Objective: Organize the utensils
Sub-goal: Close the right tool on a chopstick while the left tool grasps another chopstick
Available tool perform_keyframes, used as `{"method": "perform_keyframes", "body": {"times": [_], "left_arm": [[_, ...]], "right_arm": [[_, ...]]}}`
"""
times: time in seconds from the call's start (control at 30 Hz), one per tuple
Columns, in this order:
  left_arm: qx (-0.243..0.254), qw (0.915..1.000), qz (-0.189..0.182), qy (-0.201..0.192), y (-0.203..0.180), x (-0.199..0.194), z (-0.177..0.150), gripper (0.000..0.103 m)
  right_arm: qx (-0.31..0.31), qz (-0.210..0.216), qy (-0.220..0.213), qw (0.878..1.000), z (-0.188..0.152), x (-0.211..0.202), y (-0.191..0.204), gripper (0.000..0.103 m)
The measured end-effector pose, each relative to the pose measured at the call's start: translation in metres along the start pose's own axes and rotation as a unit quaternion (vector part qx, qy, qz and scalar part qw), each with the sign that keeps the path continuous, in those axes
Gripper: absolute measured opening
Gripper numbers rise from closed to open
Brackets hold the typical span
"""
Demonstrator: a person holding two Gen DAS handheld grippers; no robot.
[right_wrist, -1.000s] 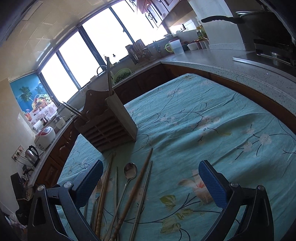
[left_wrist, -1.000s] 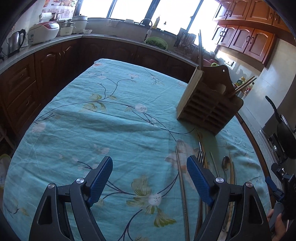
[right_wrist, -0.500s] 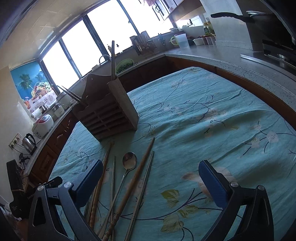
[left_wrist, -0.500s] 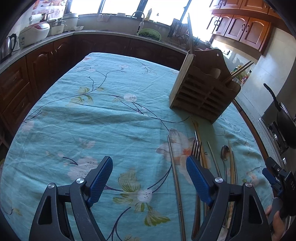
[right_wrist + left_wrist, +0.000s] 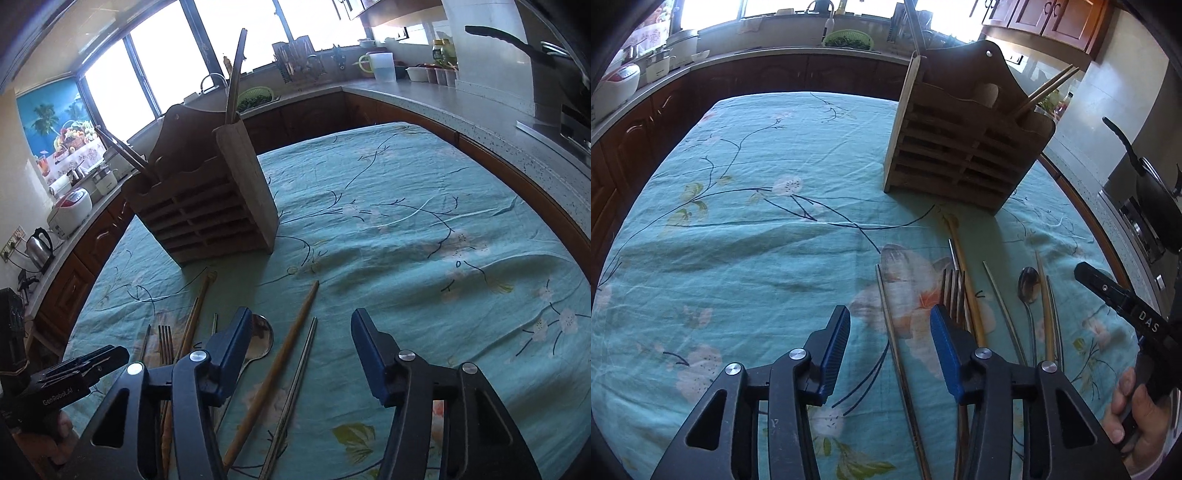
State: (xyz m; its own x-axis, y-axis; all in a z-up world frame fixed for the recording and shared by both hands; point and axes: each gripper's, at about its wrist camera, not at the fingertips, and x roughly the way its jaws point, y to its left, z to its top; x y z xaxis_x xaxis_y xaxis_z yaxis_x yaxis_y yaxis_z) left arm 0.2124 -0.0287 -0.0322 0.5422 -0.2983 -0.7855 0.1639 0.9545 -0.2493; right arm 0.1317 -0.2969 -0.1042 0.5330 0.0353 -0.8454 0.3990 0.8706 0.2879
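Remaining loose at lower centre: steel fork, spoon, metal and wooden chopsticks on turquoise floral tabletop. Slatted wooden holder, upper centre, has perhaps three sticks. Left tool, right tool: agape, empty.

One wooden holder, one spoon, one fork.

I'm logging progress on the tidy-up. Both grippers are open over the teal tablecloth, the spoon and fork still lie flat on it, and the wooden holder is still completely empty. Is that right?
Not quite: the wooden holder is not empty. The right wrist view shows utensils standing in it. The rest holds: left gripper and right gripper are open, and the spoon and fork lie on the tablecloth.
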Motion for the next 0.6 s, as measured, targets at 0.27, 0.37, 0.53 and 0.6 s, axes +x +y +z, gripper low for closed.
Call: {"method": "perform_keyframes", "body": {"times": [0.27,0.37,0.53,0.6], "left_arm": [[0.007,0.9992,-0.001,0.038,-0.002,0.033,0.015,0.029],[0.026,0.9991,0.003,0.033,-0.007,0.039,0.016,0.027],[0.051,0.9983,0.017,0.022,-0.013,0.047,0.015,0.011],[0.052,0.9984,0.015,0.019,-0.013,0.049,0.014,0.006]], "right_arm": [[-0.019,-0.013,0.04,0.999,0.014,0.041,0.004,0.04],[-0.031,-0.025,0.06,0.997,0.016,0.059,0.007,0.038],[-0.08,-0.066,0.061,0.993,0.013,0.067,0.024,0.027],[-0.088,-0.07,0.061,0.992,0.012,0.068,0.027,0.016]]}}
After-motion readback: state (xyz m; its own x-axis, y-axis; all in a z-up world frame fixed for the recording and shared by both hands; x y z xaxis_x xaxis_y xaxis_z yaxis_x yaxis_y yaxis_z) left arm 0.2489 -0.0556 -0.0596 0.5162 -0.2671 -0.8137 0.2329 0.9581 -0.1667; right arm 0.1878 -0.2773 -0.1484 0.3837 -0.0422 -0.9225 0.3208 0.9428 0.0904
